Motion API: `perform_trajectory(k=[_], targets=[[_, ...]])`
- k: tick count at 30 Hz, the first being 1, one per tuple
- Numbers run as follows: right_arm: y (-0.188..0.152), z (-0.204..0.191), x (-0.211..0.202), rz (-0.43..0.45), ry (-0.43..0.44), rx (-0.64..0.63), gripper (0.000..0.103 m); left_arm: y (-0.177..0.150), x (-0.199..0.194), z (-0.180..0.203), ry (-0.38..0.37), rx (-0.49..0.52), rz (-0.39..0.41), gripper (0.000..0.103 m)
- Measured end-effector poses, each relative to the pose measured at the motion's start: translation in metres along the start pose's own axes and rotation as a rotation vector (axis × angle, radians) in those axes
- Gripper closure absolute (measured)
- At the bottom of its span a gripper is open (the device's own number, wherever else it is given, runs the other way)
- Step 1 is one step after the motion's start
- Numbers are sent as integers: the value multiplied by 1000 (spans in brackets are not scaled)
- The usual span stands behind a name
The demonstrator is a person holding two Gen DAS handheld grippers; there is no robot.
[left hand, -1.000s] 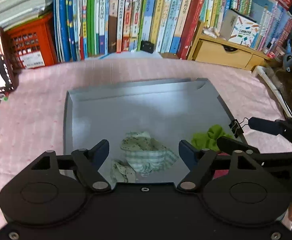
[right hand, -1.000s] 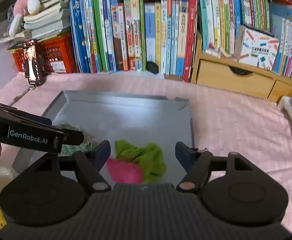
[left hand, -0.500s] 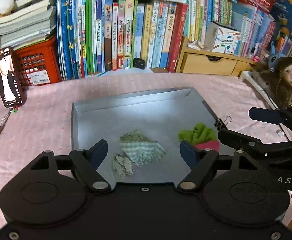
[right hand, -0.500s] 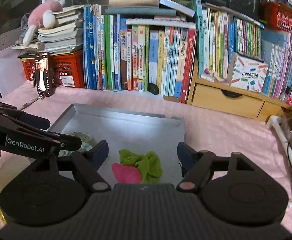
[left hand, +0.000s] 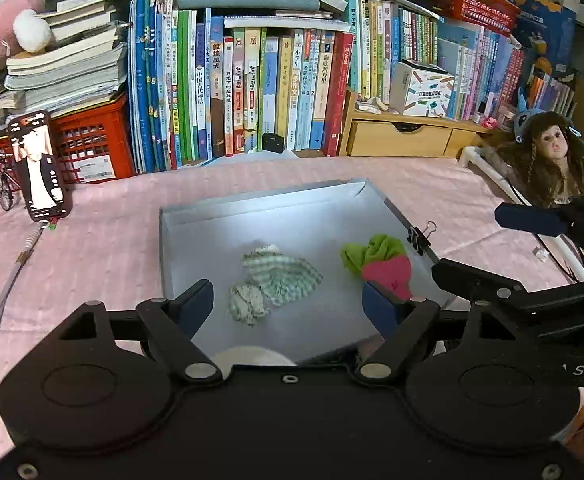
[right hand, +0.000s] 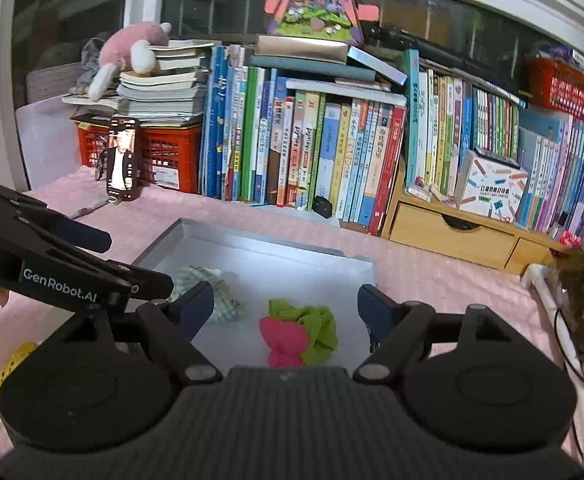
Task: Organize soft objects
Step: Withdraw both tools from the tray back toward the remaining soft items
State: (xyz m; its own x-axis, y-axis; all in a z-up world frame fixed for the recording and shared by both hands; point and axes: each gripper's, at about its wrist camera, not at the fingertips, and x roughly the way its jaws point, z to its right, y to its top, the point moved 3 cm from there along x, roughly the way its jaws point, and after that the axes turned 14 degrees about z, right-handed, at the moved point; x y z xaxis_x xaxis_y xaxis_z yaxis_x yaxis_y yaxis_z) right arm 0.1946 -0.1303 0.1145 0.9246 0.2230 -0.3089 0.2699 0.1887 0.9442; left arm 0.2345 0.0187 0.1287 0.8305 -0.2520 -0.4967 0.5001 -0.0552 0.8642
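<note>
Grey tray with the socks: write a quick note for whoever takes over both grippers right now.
Left gripper: empty, jaws just opening, above the near end of the grey tray.
Right gripper: empty, jaws just opening, same tray.
Checked sock bundle lies mid-tray; the green and pink sock bundle lies apart from it, beside the tray edge with the binder clip.
Done: both bundles are in the tray, released.
Left: no other loose soft item shows on the pink cloth; check outside the views before stopping.
</note>
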Motion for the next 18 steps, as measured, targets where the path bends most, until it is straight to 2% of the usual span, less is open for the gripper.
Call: perform_trajectory(k=[8, 18], targets=[[2, -14, -34, 34, 6, -4, 16, -9, -43, 6, 8, -5, 44, 22], [-4, -28, -84, 109, 41, 52, 14, -34, -99, 18, 5, 8, 153, 19]])
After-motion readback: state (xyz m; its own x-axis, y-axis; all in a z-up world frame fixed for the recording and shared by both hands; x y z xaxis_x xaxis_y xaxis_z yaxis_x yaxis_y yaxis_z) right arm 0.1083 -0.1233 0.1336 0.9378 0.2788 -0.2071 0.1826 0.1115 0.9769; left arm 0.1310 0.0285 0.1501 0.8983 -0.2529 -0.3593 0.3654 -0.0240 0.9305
